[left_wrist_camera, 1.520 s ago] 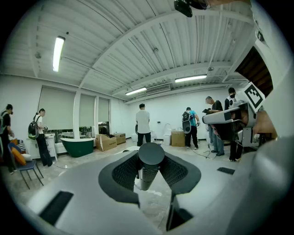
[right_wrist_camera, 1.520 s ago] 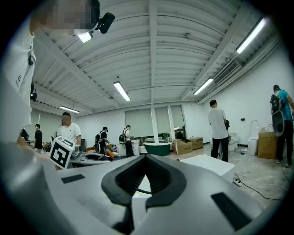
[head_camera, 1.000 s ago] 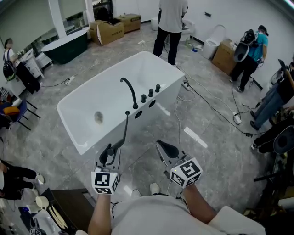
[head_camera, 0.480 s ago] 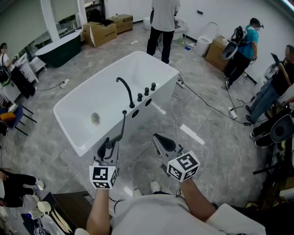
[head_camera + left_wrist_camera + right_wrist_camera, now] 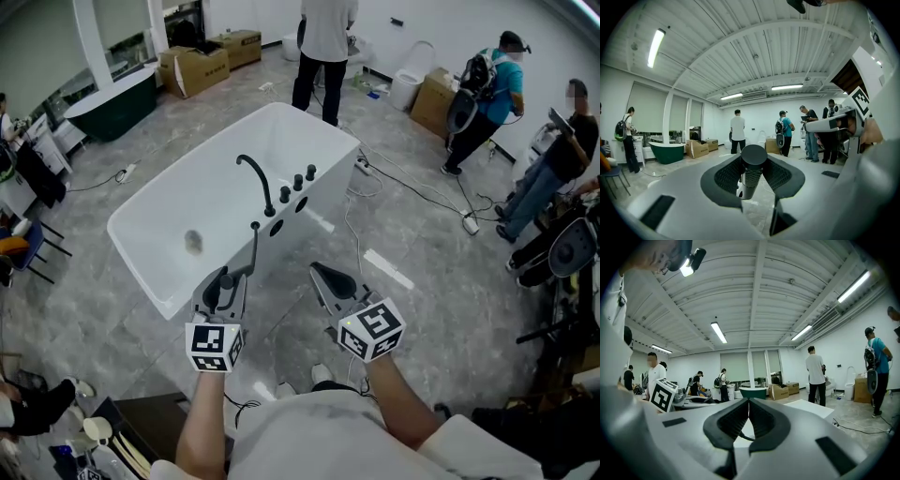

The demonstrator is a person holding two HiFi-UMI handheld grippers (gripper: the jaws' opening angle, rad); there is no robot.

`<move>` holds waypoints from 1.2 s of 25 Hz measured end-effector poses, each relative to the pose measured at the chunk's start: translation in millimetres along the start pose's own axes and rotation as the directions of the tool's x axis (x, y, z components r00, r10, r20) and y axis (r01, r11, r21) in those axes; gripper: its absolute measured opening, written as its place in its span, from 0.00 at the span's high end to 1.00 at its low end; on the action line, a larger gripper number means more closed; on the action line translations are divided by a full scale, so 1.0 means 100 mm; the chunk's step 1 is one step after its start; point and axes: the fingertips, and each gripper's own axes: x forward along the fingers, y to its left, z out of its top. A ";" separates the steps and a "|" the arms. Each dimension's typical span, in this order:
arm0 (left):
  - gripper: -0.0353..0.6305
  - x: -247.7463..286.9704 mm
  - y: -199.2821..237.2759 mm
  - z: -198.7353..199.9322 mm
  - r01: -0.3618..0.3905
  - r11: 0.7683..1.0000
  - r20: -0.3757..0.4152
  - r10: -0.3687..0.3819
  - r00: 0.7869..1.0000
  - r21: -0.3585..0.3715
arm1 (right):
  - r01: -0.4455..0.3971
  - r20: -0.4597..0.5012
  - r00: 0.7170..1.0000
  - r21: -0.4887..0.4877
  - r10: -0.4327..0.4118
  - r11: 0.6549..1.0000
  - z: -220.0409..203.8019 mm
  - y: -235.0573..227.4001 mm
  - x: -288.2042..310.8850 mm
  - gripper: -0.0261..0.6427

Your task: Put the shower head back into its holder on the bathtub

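The shower head (image 5: 219, 292) is off the bathtub, held in the air over the floor in front of the tub's near long side. The left gripper (image 5: 223, 279) is clamped on it. In the left gripper view the dark, ribbed handle of the shower head (image 5: 753, 171) stands upright between the two pads, gripped from both sides, in the left gripper (image 5: 753, 164). A dark hose (image 5: 255, 258) runs from the shower head up to a fitting on the near rim of the white bathtub (image 5: 328, 187). On that same rim, further along, stand a black curved spout (image 5: 255, 178) and a row of black knobs (image 5: 298, 183). Which fitting is the holder cannot be determined. A drain (image 5: 193, 242) shows in the tub floor. The right gripper (image 5: 323, 272) is held to the right of the left one, also short of the tub. Its jaws are together at the tips with nothing between them, as confirmed for the right gripper (image 5: 748, 401) in its own view. Beyond the tub a person (image 5: 323, 37) stands at its far end. A second person in a blue shirt (image 5: 487, 94) stands to the right. Cables (image 5: 422, 197) lie across the grey floor. A dark green tub (image 5: 112, 98) and cardboard boxes (image 5: 192, 67) sit at the far left.
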 end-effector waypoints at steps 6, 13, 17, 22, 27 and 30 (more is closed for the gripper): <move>0.73 -0.10 0.06 -0.09 0.016 1.000 0.007 -0.016 1.000 -0.016 | 0.025 -0.010 1.000 -0.008 -0.025 1.000 -0.07 0.16 0.01 0.93; 0.73 -0.09 0.11 -0.05 0.023 0.999 0.026 -0.022 0.999 -0.039 | 0.034 -0.016 0.999 0.003 -0.034 0.999 -0.10 0.17 0.13 0.93; 0.73 0.00 0.14 0.00 0.027 0.999 0.040 -0.025 0.999 -0.035 | 0.022 -0.018 1.000 0.015 -0.022 1.000 -0.11 0.11 0.22 0.93; 0.73 0.21 0.19 0.09 0.032 0.999 0.049 -0.031 0.998 -0.031 | 0.015 -0.022 1.000 0.018 -0.014 1.000 -0.10 -0.10 0.39 0.93; 0.73 0.47 0.30 0.14 0.030 0.999 0.051 -0.028 0.998 -0.030 | 0.003 -0.024 1.000 0.019 -0.003 1.000 -0.09 -0.30 0.65 0.93; 0.73 0.62 0.36 0.19 0.025 0.999 0.052 -0.023 0.998 -0.032 | -0.007 -0.031 0.999 0.023 0.008 1.000 -0.08 -0.42 0.81 0.93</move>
